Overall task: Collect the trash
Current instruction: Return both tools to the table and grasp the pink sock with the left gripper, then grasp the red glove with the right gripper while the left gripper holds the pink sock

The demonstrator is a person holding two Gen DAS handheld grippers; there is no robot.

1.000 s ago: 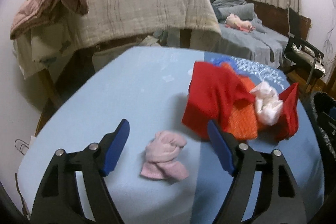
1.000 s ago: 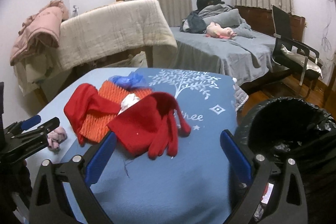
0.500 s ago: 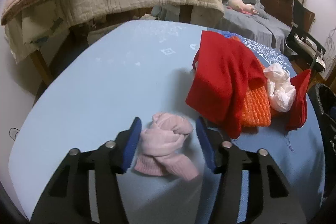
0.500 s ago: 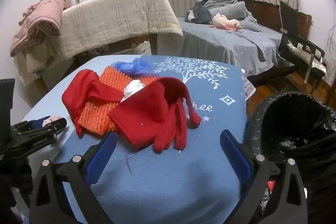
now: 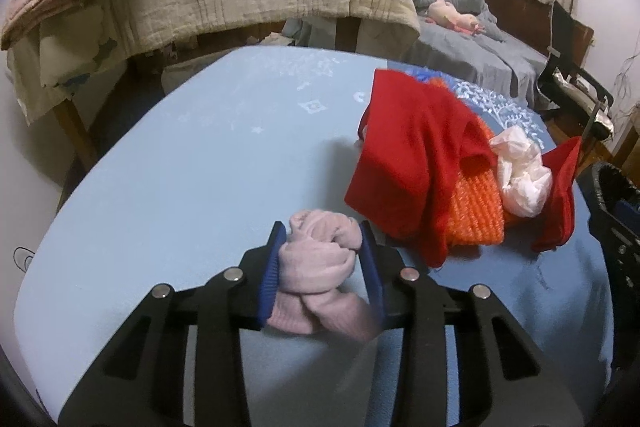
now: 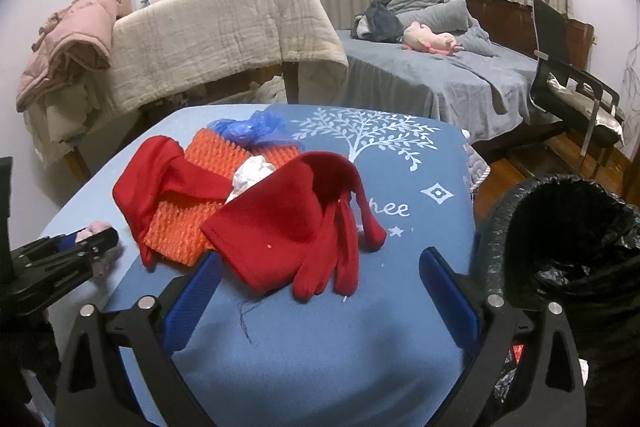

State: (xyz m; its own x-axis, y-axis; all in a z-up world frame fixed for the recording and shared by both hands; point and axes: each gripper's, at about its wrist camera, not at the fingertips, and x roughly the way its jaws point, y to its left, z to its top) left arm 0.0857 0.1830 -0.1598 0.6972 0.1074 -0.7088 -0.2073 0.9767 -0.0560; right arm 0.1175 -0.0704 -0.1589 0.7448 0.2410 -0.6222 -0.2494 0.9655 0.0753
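My left gripper (image 5: 322,233) is shut on a crumpled pink wad (image 5: 320,251) that rests on the blue table cover (image 5: 200,179); both also show at the left of the right wrist view, the gripper (image 6: 92,241) and the wad (image 6: 96,227). My right gripper (image 6: 320,263) is open and empty, low over the table's near edge, just in front of red gloves (image 6: 288,223). A white crumpled wad (image 5: 520,175) lies among the red and orange cloth (image 5: 472,211); it also shows in the right wrist view (image 6: 252,173). A blue plastic wad (image 6: 256,125) lies behind the pile.
A black-lined trash bin (image 6: 560,247) stands off the table's right edge. A beige-draped rack (image 6: 224,27) stands behind the table, a grey bed (image 6: 440,75) and a chair (image 6: 576,95) to the back right.
My left gripper moved forward around the pink wad and closed on it. My right gripper drifted a little closer to the red gloves and stayed open.
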